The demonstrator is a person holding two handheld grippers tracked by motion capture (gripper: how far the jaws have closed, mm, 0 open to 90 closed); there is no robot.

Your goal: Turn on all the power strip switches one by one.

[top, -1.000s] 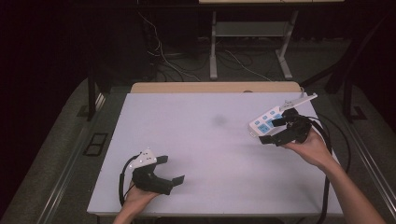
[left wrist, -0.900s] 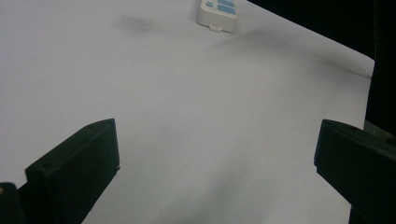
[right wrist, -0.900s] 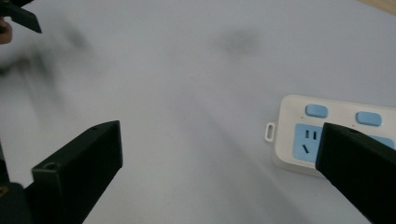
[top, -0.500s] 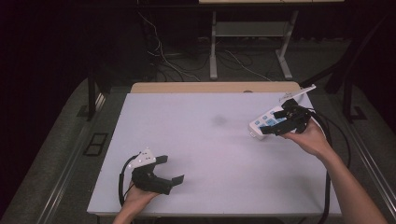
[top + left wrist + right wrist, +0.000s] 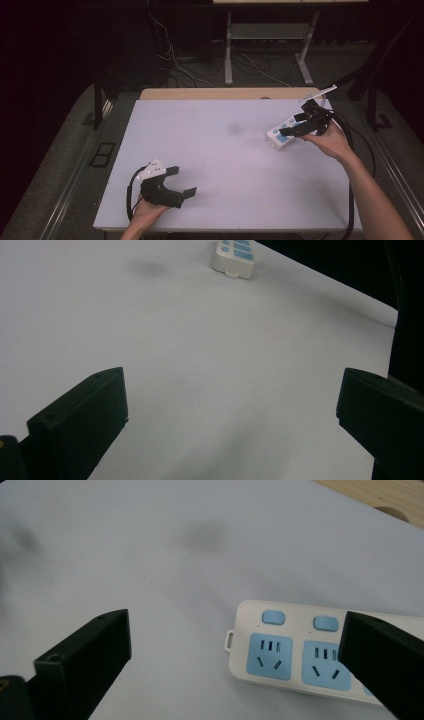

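Near edge, high view: left gripper (image 5: pixel 186 184) rests low at the front left of the white table (image 5: pixel 210 150), held by the person's left hand (image 5: pixel 145 212), cable looping behind it. Jaws spread wide, nothing between them; left gripper view confirms, bare tabletop between the two black jaws.

Mid table: a faint grey smudge (image 5: pixel 235 128) on the surface, also seen in the right gripper view (image 5: pixel 205 534) and the left gripper view (image 5: pixel 150 267).

Far right: white power strip (image 5: pixel 281 135) with blue sockets lies flat on the table, near the right rear corner. Right gripper (image 5: pixel 292 131), in the person's right hand (image 5: pixel 330 142), hovers just over its right part. Right gripper view: jaws wide apart, gripping nothing; power strip (image 5: pixel 300 655) sits between and below them, its end with a small hanging loop pointing left, one jaw covering the strip's right portion. Two blue switches above two blue sockets visible. Whether the jaw touches the strip, cannot tell.

Left gripper view: power strip end (image 5: pixel 234 257) far off at top.

Beyond the table: wooden edge (image 5: pixel 225 93), cables on the floor (image 5: pixel 200 70), metal stand legs (image 5: pixel 265 55). No containers anywhere on the table.
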